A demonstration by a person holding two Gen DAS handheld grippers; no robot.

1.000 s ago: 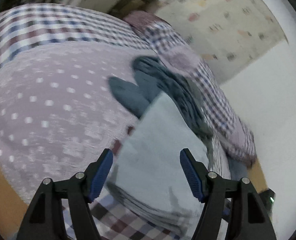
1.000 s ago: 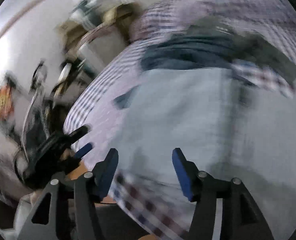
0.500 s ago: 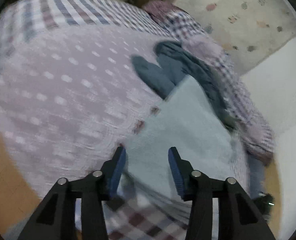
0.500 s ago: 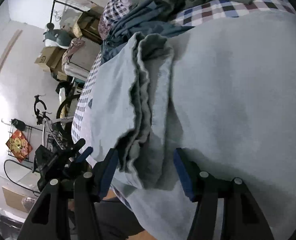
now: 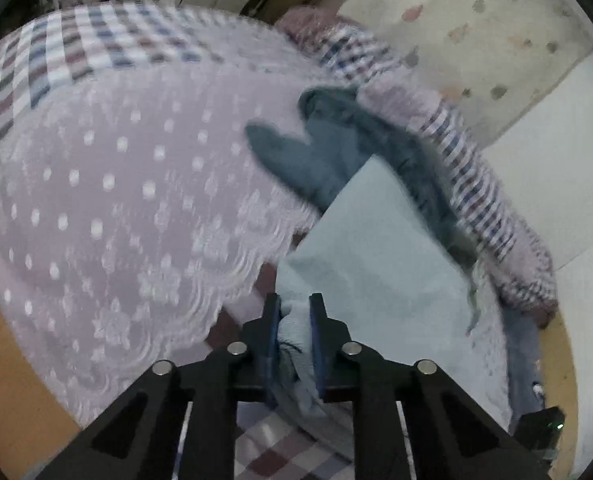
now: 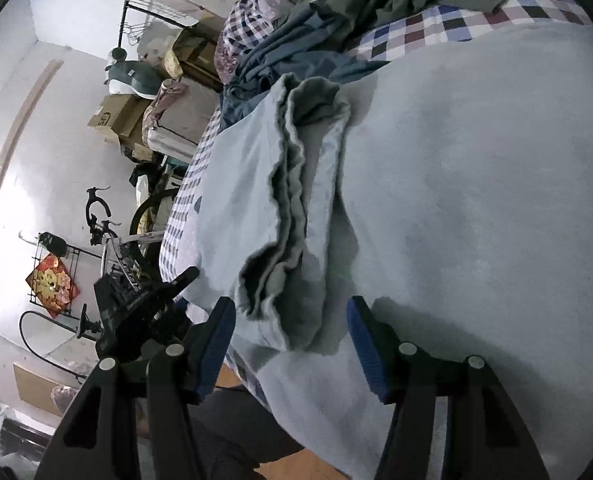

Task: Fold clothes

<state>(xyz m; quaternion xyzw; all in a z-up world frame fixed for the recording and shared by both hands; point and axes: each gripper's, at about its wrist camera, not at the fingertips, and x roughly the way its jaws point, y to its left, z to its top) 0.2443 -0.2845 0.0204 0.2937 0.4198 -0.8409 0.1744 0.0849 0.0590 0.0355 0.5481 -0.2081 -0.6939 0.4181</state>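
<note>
Left wrist view: left tool (image 5: 295, 332) closing, pads pinching corner of pale blue garment (image 5: 380, 264) at 6 o'clock, likely anchoring it for fold. Garment lies on bed (image 5: 108, 184). Right tool (image 6: 290, 340) open, straddling bunched edge, nothing gripped yet.

The pale blue-grey fleece garment (image 6: 476, 184) lies spread across the near part of the bed, over the checked cover, its lower edge hanging past the bed's near edge. One portion is folded back over the rest, forming a thick layered ridge (image 6: 292, 216) with several wavy fabric edges stacked together; the ridge runs from near the bed's near edge toward the far side. In the left wrist view the same garment (image 5: 376, 264) shows as a flat, smooth panel, with its near corner bunched. Its far end touches a heap of darker clothes.
</note>
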